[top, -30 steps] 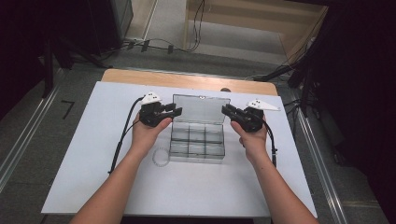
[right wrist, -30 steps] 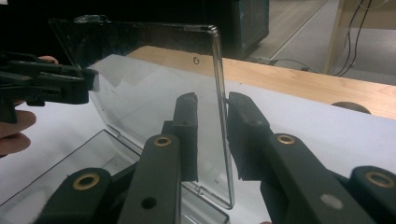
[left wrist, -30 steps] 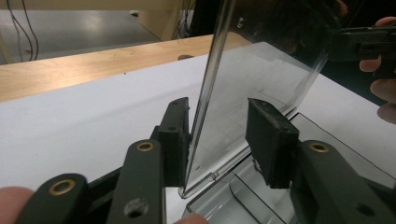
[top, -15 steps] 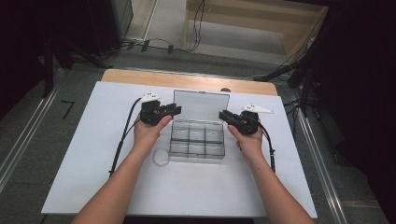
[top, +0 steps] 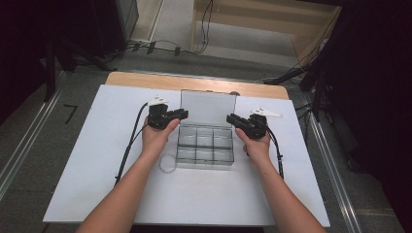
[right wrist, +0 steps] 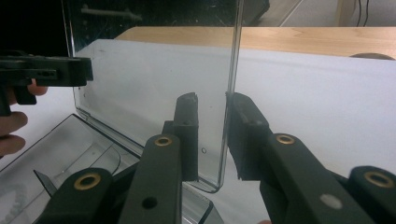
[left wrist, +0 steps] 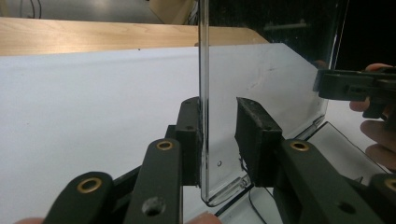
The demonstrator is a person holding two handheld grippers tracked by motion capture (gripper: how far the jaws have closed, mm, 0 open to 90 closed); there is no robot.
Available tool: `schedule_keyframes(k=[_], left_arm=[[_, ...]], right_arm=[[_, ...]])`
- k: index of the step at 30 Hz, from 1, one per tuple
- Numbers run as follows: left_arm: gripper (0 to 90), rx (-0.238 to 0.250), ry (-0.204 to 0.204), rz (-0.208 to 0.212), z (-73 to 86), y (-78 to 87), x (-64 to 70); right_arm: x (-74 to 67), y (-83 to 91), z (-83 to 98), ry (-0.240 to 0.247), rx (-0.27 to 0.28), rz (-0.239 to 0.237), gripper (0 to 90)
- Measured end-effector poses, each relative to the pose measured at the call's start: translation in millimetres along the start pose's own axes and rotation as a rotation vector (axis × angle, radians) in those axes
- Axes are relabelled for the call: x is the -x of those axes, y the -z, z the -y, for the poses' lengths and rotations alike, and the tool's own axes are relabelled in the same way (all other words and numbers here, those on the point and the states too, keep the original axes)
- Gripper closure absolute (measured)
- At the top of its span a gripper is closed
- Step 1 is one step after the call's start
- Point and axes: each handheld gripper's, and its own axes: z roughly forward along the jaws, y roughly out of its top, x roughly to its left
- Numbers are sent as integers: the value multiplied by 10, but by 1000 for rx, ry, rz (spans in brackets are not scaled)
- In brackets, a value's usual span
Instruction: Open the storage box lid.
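Both grippers' jaws sit apart around the upright lid (top: 208, 108), left gripper (left wrist: 219, 135) just closing in, right gripper (right wrist: 212, 135) loose, so uneven squeezing could twist it off the box (top: 205, 148).

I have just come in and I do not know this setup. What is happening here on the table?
A person works on a clear plastic compartment box on a white table. Its transparent hinged lid stands upright and open. The left hand-held gripper has just been closing on the lid's left edge; one pad touches it, the other remains apart. The right hand-held gripper straddles the right edge the same way. A small clear ring lies beside the box.
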Motion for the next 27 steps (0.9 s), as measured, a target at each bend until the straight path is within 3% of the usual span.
schedule_keyframes(k=[11,27], left_arm=[[676,-13,49,-10,37,-66,-50],[543,-79,58,-23,118,-145,-98]], right_arm=[[37,-83,32,-26,-10,5,660],[138,-184,114,-124,-57,-28,562]])
